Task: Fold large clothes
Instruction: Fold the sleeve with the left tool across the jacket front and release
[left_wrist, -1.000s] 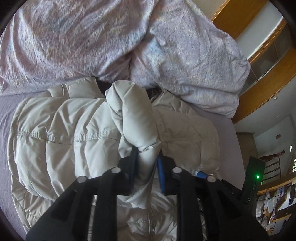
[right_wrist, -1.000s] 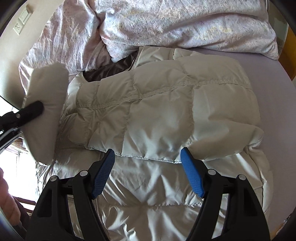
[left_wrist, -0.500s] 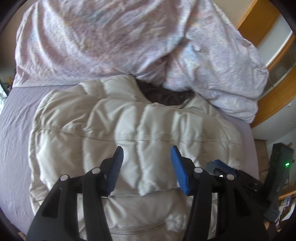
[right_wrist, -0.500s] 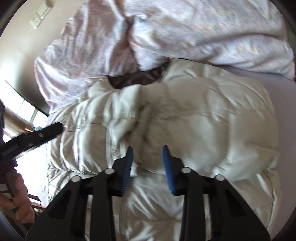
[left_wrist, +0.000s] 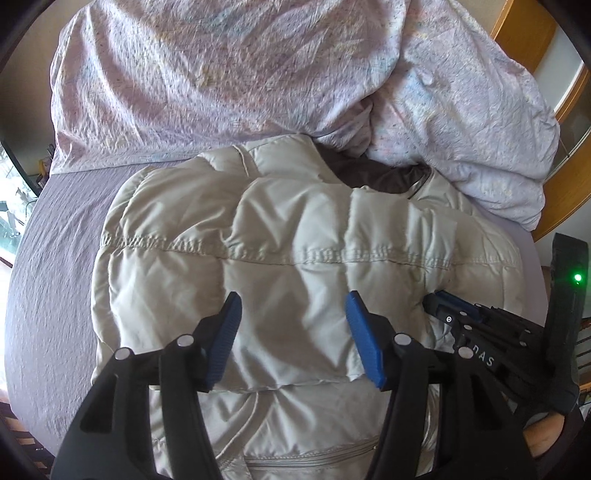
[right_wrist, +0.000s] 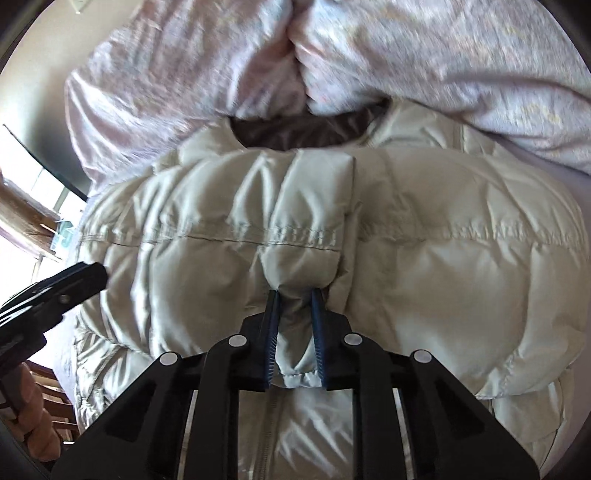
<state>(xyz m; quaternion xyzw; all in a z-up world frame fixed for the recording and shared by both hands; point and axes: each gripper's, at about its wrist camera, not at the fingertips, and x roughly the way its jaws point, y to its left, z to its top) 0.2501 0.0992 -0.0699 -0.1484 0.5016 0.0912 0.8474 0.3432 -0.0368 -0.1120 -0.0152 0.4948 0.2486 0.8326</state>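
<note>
A pale beige puffer jacket (left_wrist: 295, 240) lies front up on the bed, its dark lining showing at the collar. My left gripper (left_wrist: 293, 295) hovers over the jacket's middle. Its jaws are opening, and no fabric is caught between the blue pads (left_wrist: 225, 339). My right gripper (right_wrist: 294, 295) is closing, with its pads pinching the cuff end of a quilted sleeve (right_wrist: 303, 229) that stands bunched above the jacket (right_wrist: 461, 277). The right gripper (left_wrist: 454, 317) also shows at the jacket's right side in the left wrist view. One left finger (right_wrist: 74, 280) pokes in from the left in the right wrist view.
A crumpled pink-and-white duvet (left_wrist: 221, 74) is heaped behind the collar. Purple bed sheet (left_wrist: 55, 258) shows bare to the jacket's left. A wooden frame (left_wrist: 561, 218) stands at the right, and a person's hand (right_wrist: 33, 417) is at the lower left.
My left gripper let go of the sleeve it held up and opened above the jacket. My right gripper slid left over the jacket and shut on a sleeve end.
</note>
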